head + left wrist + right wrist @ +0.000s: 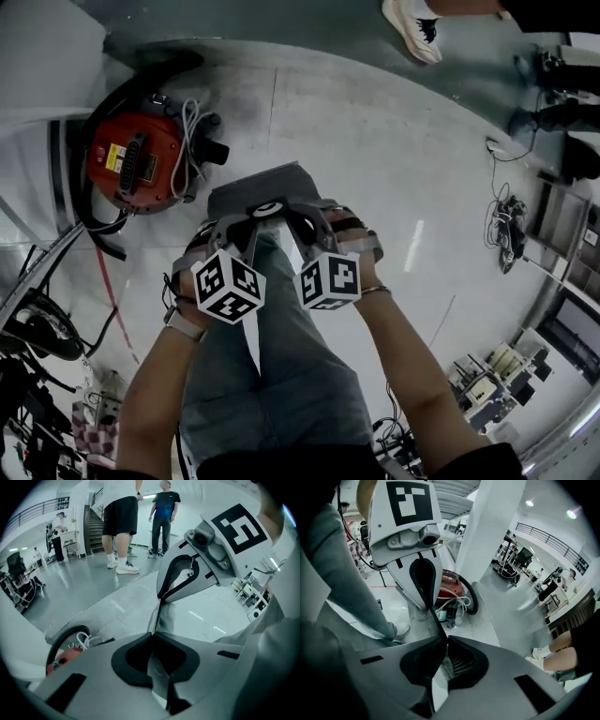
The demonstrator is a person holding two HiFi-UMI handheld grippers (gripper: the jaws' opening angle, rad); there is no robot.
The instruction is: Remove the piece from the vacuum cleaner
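Note:
The red vacuum cleaner [136, 159] stands on the floor at the upper left, ringed by its black hose [86, 202] and with a white cord [187, 141] on top. It also shows as the vacuum cleaner [450, 585] low in the right gripper view. A flat grey piece [267, 183] hangs in the air away from the vacuum, between both grippers. My left gripper [232, 230] is shut on one side of it and my right gripper [314, 225] on the other. The piece runs edge-on [153, 616] from my left gripper [154, 637] toward the right one [206, 559]. The same thin edge [436, 616] sits in my right gripper [443, 641].
My own jeans leg [281, 375] is right below the grippers. A bystander's white shoe [412, 28] is at the top, and people [119, 522] stand further off. Cables [506, 225] and equipment [487, 375] line the right side; a white pillar [492, 531] rises beside the vacuum.

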